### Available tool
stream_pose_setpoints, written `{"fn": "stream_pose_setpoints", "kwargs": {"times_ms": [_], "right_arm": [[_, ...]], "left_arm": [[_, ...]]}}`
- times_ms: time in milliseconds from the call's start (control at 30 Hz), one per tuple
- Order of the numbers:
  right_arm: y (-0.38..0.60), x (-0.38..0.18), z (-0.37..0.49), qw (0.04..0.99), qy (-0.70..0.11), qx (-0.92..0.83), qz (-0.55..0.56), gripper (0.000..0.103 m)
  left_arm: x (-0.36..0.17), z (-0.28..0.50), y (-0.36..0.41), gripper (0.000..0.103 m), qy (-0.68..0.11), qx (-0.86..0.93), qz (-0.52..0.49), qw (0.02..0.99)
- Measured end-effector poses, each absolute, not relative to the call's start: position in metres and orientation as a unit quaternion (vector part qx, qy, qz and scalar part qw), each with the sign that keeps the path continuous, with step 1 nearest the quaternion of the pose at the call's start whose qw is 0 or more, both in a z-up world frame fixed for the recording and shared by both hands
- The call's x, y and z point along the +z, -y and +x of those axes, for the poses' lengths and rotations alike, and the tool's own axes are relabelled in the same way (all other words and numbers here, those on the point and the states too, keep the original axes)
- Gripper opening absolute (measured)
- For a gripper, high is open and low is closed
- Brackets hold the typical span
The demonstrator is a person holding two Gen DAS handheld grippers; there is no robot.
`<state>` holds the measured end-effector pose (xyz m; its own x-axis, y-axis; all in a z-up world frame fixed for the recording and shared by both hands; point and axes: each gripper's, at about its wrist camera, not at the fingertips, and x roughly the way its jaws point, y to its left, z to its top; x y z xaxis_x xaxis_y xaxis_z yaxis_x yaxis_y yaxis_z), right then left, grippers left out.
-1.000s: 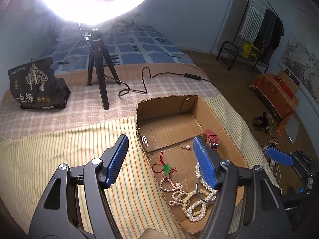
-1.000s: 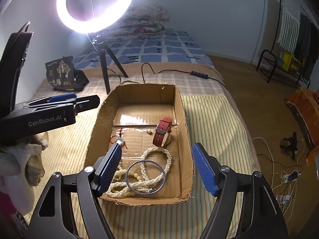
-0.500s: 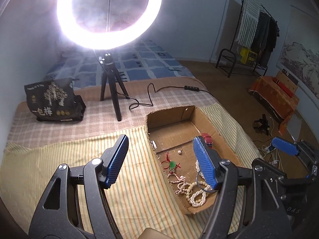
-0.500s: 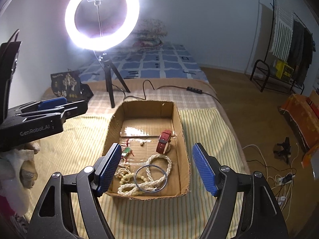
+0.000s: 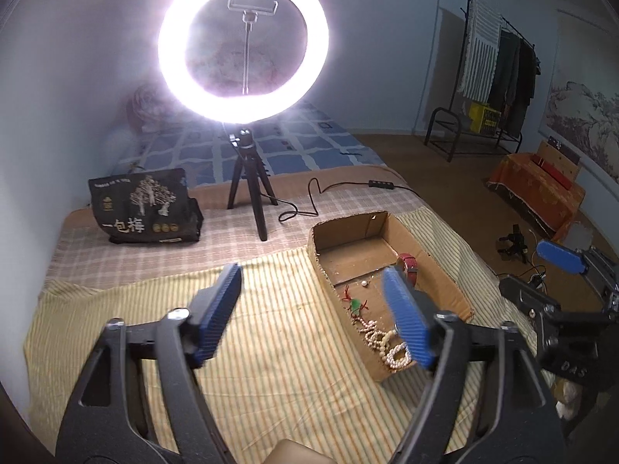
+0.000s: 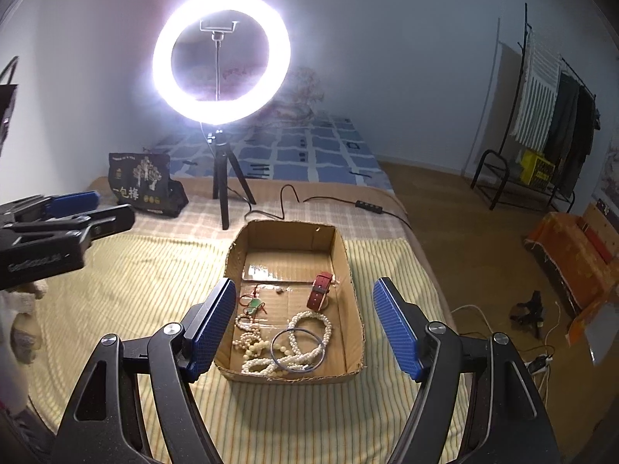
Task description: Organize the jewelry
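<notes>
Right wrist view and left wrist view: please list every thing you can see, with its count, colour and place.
cardboard tray: one, brown, on the striped cloth
striped cloth: one, yellow, over the near part of the bed
pearl strands: several, white and cream, near end of the tray
bangle: one, blue, on the pearl strands
watch: one, red strap, right side of the tray
cord pendant: one, red cord with green stone, left side of the tray
ring light: one, white, lit, on a black tripod behind the tray
bag: one, black, left of the tripod
clothes rack: one, black, far right
left gripper: one, blue pads, jaws opening, nothing between them
right gripper: one, blue pads, open, empty
</notes>
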<state>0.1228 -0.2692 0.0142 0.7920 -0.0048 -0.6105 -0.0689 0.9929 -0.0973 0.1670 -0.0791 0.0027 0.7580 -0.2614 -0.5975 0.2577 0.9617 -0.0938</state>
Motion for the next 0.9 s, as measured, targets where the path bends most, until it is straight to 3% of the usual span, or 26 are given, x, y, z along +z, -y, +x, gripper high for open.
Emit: {"fn": "stream_pose_setpoints", "kwargs": {"times_ms": [100, 300, 467, 900], "right_arm": [[0.266, 0.017, 0.116, 0.948, -0.314, 0.013, -0.058, 0.082], [0.262, 0.022, 0.103, 0.956, -0.285, -0.010, -0.069, 0.082], [0.260, 0.022, 0.098, 0.959, -0.274, -0.012, -0.069, 0.082], [0.262, 0.020, 0.096, 0.962, -0.264, -0.015, -0.061, 0.082]], "left_arm": [[0.004, 0.153, 0.075, 0.085, -0.311, -0.135, 0.008, 0.941], [0.002, 0.131, 0.074, 0.086, -0.305, -0.132, 0.033, 0.943], [0.003, 0.113, 0.077, 0.100, -0.283, -0.139, 0.050, 0.948], [0.001, 0.106, 0.084, 0.103, -0.269, -0.123, 0.078, 0.952]]}}
